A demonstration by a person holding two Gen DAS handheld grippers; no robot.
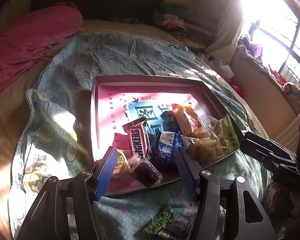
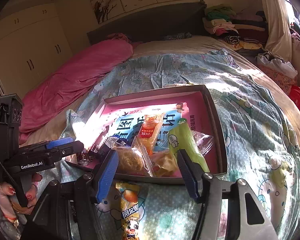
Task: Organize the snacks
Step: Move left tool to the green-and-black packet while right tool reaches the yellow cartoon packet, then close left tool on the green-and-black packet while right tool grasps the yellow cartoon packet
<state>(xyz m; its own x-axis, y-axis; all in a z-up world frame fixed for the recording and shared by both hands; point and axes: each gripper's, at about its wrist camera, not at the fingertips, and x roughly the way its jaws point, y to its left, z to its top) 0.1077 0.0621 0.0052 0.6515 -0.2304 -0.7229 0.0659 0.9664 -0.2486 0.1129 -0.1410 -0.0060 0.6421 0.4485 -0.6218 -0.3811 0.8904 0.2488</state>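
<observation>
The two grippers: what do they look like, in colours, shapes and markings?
Both are black frames with silver bolts and ribbed blue finger pads. The left gripper carries white "GenRobot.AI" lettering and a black cable; the hand holding it has red-painted nails.

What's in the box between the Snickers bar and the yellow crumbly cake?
In the left wrist view, a crinkly dark blue foil packet lies between the brown Snickers bar and the clear-wrapped yellow crumbly cake, inside the pink-lined cardboard box.

Box sits on quilt, mid-bed; snacks piled in its near half, Snickers bar among them. Pea packet & candy stick lie on quilt just in front of box.
</observation>
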